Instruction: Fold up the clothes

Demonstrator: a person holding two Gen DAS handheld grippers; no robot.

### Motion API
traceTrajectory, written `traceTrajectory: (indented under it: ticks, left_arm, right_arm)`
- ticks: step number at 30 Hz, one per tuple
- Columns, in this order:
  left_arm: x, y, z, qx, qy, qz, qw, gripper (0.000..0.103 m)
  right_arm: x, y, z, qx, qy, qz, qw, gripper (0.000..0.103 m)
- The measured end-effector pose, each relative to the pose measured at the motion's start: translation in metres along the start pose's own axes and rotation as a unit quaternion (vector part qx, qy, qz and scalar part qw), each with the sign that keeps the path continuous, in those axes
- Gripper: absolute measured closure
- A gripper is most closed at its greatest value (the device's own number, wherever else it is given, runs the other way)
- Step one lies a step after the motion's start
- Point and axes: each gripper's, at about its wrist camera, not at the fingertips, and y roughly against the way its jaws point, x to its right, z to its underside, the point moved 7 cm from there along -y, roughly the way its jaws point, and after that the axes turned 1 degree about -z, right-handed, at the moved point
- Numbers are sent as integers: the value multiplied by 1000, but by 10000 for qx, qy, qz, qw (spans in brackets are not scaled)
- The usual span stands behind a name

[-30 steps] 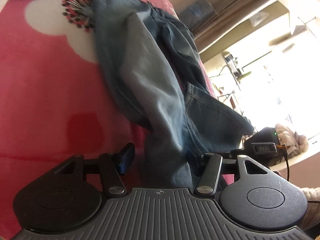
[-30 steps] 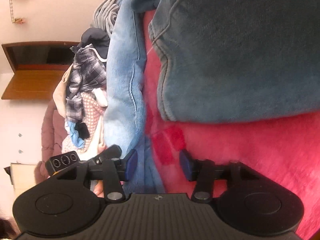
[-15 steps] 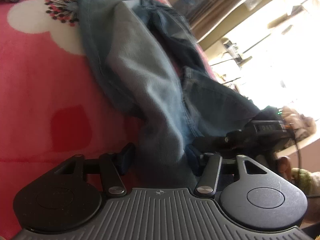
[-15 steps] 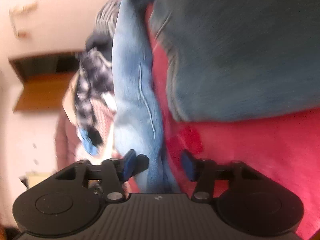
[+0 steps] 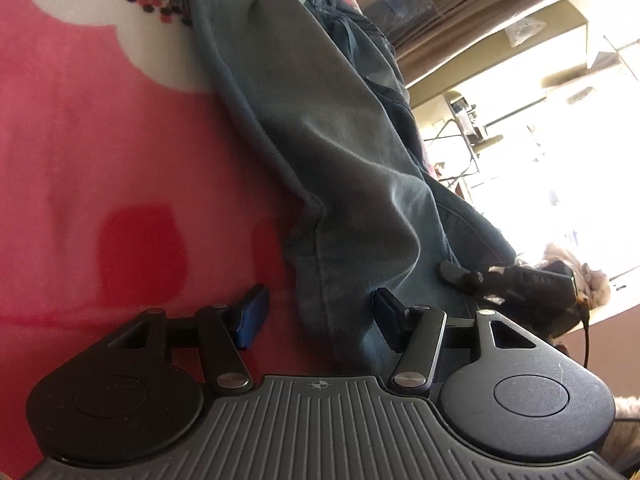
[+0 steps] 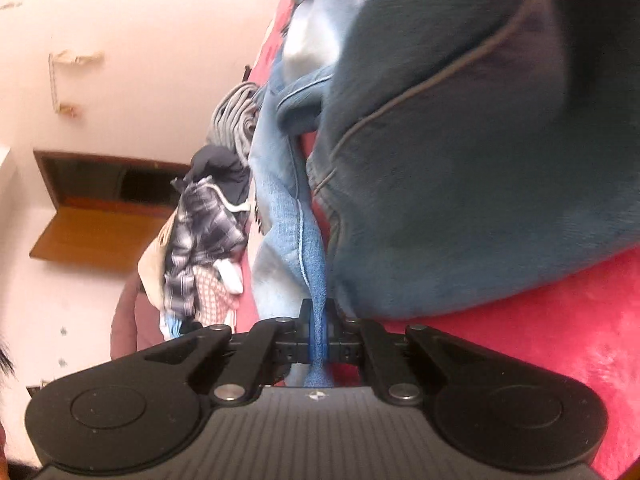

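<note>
The right gripper (image 6: 319, 334) has just clamped the light-blue denim jeans' edge (image 6: 316, 300) at six o'clock, readying a fold; the left gripper (image 5: 316, 316) is opening around the dark denim leg (image 5: 340, 168).

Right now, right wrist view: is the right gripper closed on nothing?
No, the right gripper is clamped shut on a fold of light blue jeans that runs between its pads.

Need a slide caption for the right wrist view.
Right gripper clamped on light-blue jeans' edge beside dark jeans on red blanket.
</note>
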Motion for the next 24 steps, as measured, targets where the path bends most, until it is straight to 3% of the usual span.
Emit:
traceTrajectory:
  ticks: [8, 11, 13, 15, 24]
  left_arm:
    - [9, -13, -4, 51, -261, -239, 9994, 51]
    - [6, -11, -5, 144, -91, -472, 9987, 66]
    - [6, -8, -6, 233, 42, -698, 9973, 87]
    - [9, -1, -9, 329, 203, -823, 9959, 95]
    - [12, 92, 2, 956, 358, -1180, 9878, 98]
  right_arm:
    - [5, -1, -3, -66, -34, 11, 10000, 99]
    - [7, -4, -4, -97, -44, 62, 9999, 99]
    - [5, -6, -2, -162, 39, 115, 9998, 99]
    - [0, -10, 1, -257, 183, 171, 9994, 99]
    - [-69, -40, 37, -841, 1505, 61, 9850, 99]
